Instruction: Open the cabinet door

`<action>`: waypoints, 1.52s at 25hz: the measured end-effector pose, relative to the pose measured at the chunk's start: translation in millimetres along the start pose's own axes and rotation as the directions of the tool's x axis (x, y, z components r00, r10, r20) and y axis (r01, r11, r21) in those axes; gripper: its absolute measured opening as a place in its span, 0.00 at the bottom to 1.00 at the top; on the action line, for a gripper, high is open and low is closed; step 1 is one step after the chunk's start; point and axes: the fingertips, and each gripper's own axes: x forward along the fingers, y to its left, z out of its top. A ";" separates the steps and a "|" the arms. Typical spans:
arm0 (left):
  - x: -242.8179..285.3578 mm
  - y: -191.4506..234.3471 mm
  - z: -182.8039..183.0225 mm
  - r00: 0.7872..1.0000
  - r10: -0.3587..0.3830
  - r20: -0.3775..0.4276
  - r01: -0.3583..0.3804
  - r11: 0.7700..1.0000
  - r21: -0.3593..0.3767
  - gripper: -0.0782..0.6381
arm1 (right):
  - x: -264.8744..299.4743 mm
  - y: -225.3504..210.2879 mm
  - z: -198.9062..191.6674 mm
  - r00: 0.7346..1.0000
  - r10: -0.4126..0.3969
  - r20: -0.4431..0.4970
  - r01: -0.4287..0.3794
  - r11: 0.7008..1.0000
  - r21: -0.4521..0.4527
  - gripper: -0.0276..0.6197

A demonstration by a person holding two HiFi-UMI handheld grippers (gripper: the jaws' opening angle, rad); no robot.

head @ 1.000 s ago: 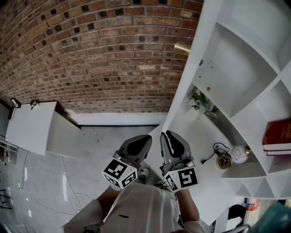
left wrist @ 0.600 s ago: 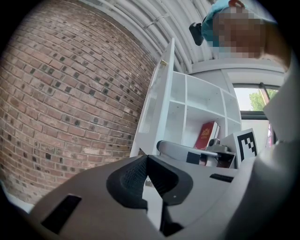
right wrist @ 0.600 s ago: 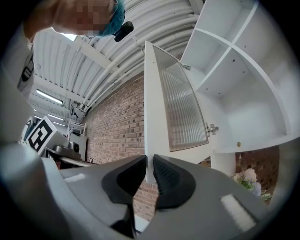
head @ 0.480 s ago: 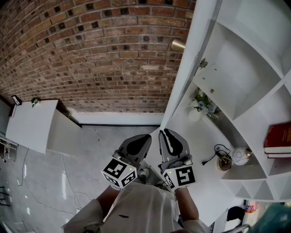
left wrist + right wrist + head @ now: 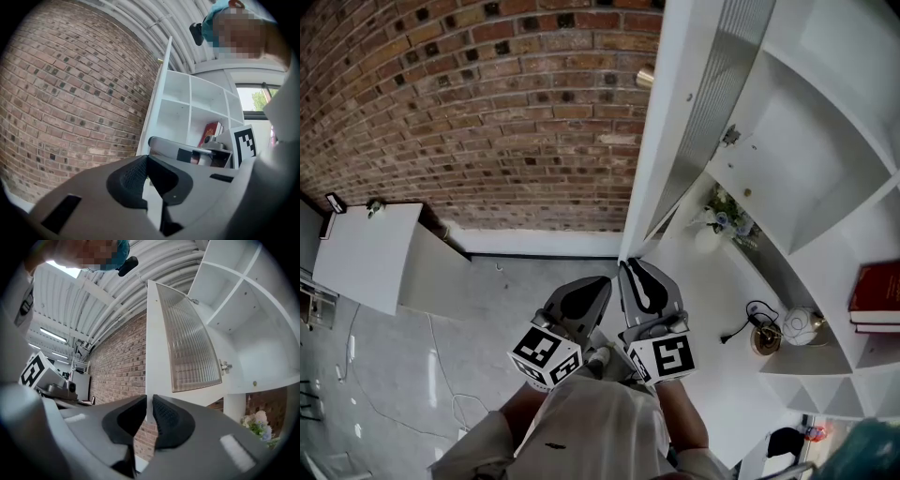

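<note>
The white cabinet door [image 5: 661,122] with a ribbed glass pane [image 5: 717,75] stands swung out from the shelf unit, a gold knob [image 5: 645,77] on its outer face. My right gripper [image 5: 628,265] holds the door's lower corner. In the right gripper view the door's edge [image 5: 149,357] sits between the pads, and the right gripper [image 5: 149,401] has just been closing further on it. My left gripper [image 5: 602,283] hangs beside the right one, apart from the door. Seen in the left gripper view, the left gripper [image 5: 146,157] has its tips together and nothing in it.
A brick wall [image 5: 487,112] runs behind the door. The open shelves hold a red book [image 5: 877,292], a flower pot [image 5: 724,214] and a white teapot [image 5: 799,326] on a stand with a cable. A low white cabinet [image 5: 366,258] stands at the left on the grey floor.
The door has swung further out, leftward in the head view, and its ribbed glass now shows. My right gripper moved left with the door's corner. The left gripper barely shifted.
</note>
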 end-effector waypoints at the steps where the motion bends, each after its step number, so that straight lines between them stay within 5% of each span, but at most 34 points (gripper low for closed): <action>1: -0.1 2.4 0.3 1.000 0.002 0.000 -0.002 1.000 -0.001 0.12 | 4.3 1.2 -0.3 1.000 0.003 0.000 -0.003 1.000 -0.001 0.13; 23: -13.5 53.8 8.8 0.998 0.066 0.014 -0.066 0.998 -0.007 0.12 | 71.5 13.4 -10.1 0.999 0.028 0.024 -0.029 1.000 0.011 0.11; 38: 13.1 7.3 7.4 0.998 -0.062 0.001 0.062 0.998 0.027 0.12 | 21.9 -25.4 -6.4 0.996 -0.090 0.003 0.090 0.996 0.005 0.06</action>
